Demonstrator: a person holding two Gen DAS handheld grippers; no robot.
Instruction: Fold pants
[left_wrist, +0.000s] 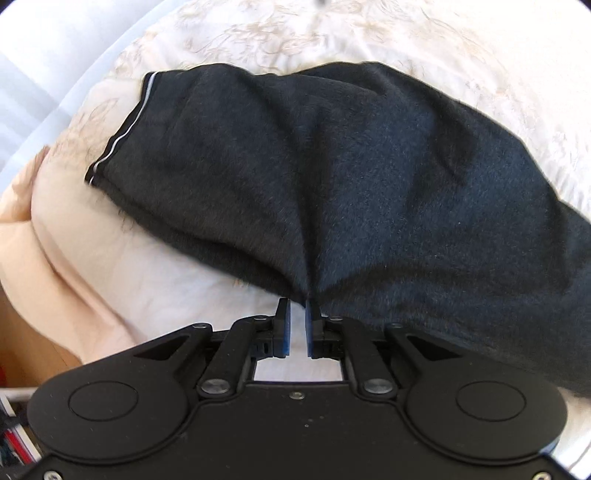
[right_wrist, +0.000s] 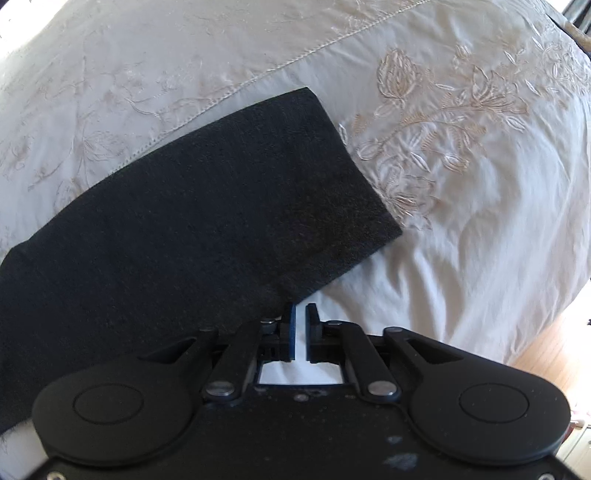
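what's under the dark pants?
The dark pants lie on a white embroidered bedspread, visible all around them. Whatever sits directly beneath the fabric is covered.

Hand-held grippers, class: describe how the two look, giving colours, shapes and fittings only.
Left hand-held gripper: matte black body, two round raised discs, silver screws, linkage bars, narrow fingers faced with blue pads. Right hand-held gripper: same build, with pale specks on its body.

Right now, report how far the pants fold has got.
Done: the pants lie doubled lengthwise on the bedspread. In hand: the left gripper and right gripper stand at the near edge, jaws slightly apart, gripping nothing. Left: the crosswise folds, waistband to hem.
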